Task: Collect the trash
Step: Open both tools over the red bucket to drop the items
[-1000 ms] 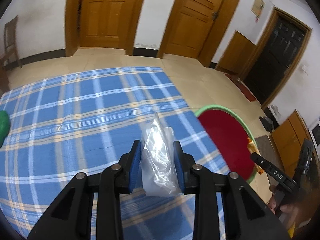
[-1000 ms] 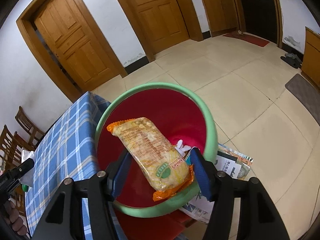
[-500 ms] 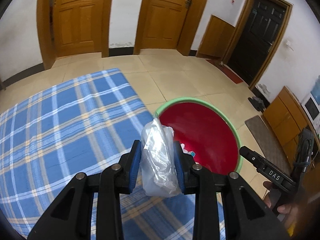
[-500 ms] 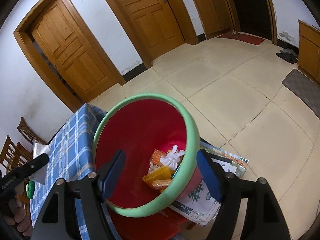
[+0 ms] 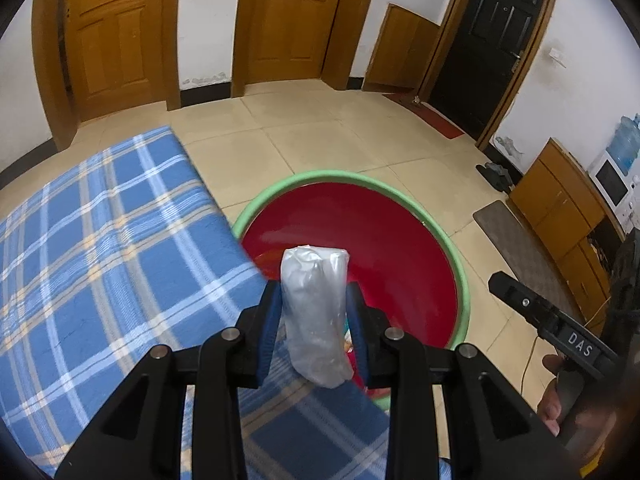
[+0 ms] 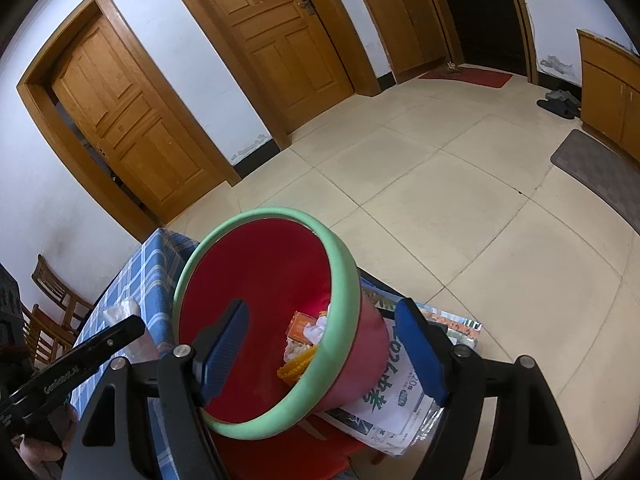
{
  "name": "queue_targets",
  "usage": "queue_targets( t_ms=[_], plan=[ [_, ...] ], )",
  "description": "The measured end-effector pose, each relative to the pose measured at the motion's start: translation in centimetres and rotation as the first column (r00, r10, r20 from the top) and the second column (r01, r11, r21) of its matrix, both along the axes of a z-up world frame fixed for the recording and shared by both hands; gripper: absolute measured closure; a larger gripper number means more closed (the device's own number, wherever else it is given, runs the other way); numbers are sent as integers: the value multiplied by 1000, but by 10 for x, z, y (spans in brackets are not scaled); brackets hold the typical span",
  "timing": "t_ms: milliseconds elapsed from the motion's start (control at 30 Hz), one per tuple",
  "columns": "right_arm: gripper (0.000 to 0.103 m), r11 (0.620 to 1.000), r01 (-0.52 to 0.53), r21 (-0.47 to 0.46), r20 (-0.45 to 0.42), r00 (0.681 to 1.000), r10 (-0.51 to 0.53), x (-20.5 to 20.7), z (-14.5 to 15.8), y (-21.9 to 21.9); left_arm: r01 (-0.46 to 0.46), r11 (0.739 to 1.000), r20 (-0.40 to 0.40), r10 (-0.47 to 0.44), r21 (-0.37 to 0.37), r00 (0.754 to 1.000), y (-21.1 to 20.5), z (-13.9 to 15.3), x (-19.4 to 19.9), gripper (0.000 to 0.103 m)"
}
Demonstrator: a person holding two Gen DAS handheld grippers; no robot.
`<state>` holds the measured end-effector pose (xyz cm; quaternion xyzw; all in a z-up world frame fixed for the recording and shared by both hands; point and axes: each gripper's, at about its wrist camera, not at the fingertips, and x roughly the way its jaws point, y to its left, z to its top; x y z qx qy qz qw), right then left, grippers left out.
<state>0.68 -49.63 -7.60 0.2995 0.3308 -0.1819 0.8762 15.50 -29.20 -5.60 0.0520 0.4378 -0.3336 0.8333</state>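
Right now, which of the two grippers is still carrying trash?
The left gripper: its blue pads clamp a clear plastic bag beside the red bin. The right gripper stands open and empty over that bin.

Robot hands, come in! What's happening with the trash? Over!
Left gripper shut on plastic bag, at the bin rim. Right gripper open, empty, over bin. Nothing in the way.

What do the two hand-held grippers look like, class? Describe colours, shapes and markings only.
Each hand-held gripper, left and right, has a black angular frame with triangular cut-outs, silver round bolts and two blue ribbed pads. Seen from the opposite camera, one black finger reads "DAS", the other "GenRobot.AI", in white letters. No sleeves or cables are clearly visible.
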Motion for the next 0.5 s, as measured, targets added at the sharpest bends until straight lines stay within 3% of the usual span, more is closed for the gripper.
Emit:
queue_targets(
  t_ms=[100, 233, 500],
  plan=[
    [25, 1000, 3, 3, 1, 1000, -3, -1, -1, -2, 4, 1000, 4, -4, -4, 1000, -4, 0, 3, 68],
    [25, 1000, -2, 6, 2, 1000, 2, 0, -1, 0, -8, 1000, 4, 8, -16, 1000, -2, 2, 4, 53],
    [19, 1000, -27, 4, 7, 1000, 27, 0, 5, 9, -62, 998, 4, 62, -22, 998, 16, 7, 5, 52]
  ],
)
